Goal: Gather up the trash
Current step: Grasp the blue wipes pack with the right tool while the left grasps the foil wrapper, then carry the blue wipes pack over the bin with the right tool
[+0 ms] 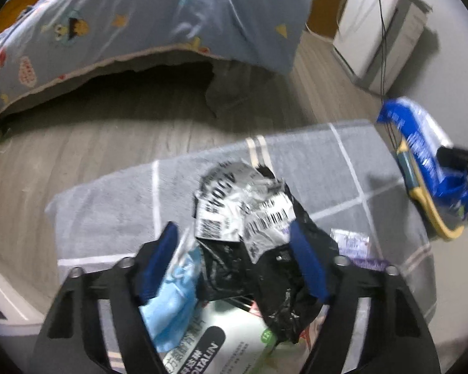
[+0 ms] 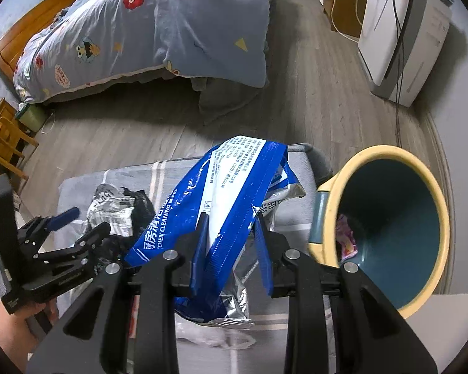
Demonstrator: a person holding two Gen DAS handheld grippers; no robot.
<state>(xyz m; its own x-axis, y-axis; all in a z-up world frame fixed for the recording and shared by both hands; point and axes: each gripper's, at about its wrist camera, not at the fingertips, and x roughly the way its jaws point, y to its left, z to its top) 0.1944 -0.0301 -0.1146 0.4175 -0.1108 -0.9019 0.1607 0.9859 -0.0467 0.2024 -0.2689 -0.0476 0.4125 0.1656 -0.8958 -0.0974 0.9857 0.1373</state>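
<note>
Nearest: right hand-held gripper (image 2: 232,249) clenching a blue-and-white foil wipes packet (image 2: 221,193), lifted beside the yellow-rimmed teal bin (image 2: 387,227), holding one pink wrapper (image 2: 346,240). Left hand-held gripper (image 1: 234,261) straddling a crumpled black-and-silver bag (image 1: 249,218), grip unclear. Remaining on the grey checked rug (image 1: 109,212): light-blue mask (image 1: 174,299), white pouch (image 1: 221,339).
</note>
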